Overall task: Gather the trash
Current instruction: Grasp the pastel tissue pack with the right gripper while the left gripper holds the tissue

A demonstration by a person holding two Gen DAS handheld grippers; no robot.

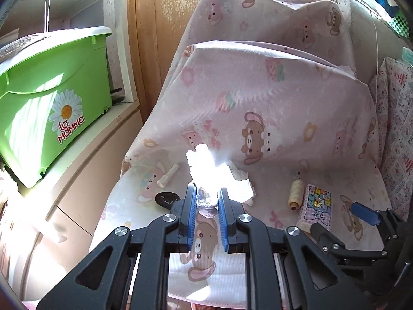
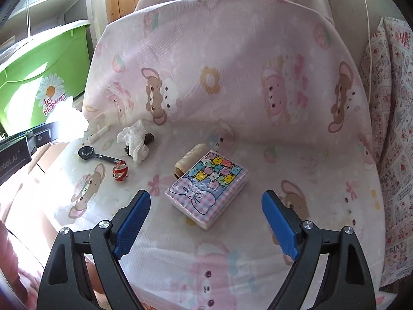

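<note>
My left gripper [image 1: 208, 201] is shut on a crumpled white tissue [image 1: 206, 170], held above the pink bear-print seat cover [image 1: 271, 118]; the tissue also shows at the left of the right wrist view [image 2: 68, 121]. A second crumpled tissue [image 2: 134, 142] lies on the seat, over a dark object [image 2: 149, 137]. A red-and-white crumpled wrapper [image 2: 120, 171] lies near a black spoon [image 2: 89, 153]. My right gripper [image 2: 206, 222] is open and empty, just in front of a colourful tissue pack [image 2: 207, 184].
A cream thread spool [image 2: 187, 160] lies behind the tissue pack. A small white roll [image 2: 99, 134] lies near the spoon. A green "La Mamma" bin [image 1: 49, 98] stands on a cabinet at the left. A wooden door [image 1: 165, 13] is behind the chair. Patterned fabric [image 2: 387, 129] hangs at the right.
</note>
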